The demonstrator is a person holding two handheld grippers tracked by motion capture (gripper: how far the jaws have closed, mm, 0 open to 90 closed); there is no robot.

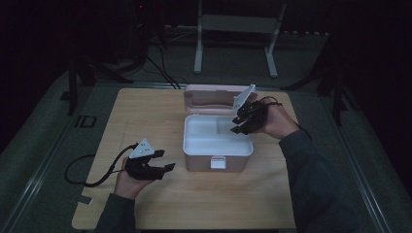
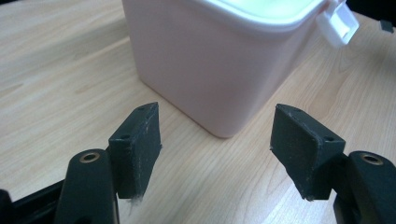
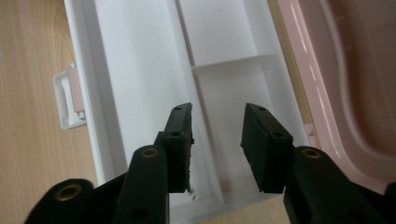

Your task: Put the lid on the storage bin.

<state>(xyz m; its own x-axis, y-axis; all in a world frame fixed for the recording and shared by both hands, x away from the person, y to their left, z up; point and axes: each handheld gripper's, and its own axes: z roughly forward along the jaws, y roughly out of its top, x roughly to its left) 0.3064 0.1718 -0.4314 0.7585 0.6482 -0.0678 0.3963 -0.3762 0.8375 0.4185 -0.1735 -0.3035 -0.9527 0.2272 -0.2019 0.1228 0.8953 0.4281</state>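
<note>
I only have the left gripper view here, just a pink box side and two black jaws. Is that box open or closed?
Observer: Open. In the high view the lid is swung back behind the box.
Operator: Anything inside it?
Observer: The right gripper view shows a white tray split by dividers, with nothing lying in the compartments that it shows.
Operator: Where is the right gripper?
Observer: The right gripper is over the box's far right corner, pointing down into it, jaws apart with nothing between them.
Operator: And the left gripper?
Observer: The left gripper sits on the table left of the box, open, apart from it.
</note>
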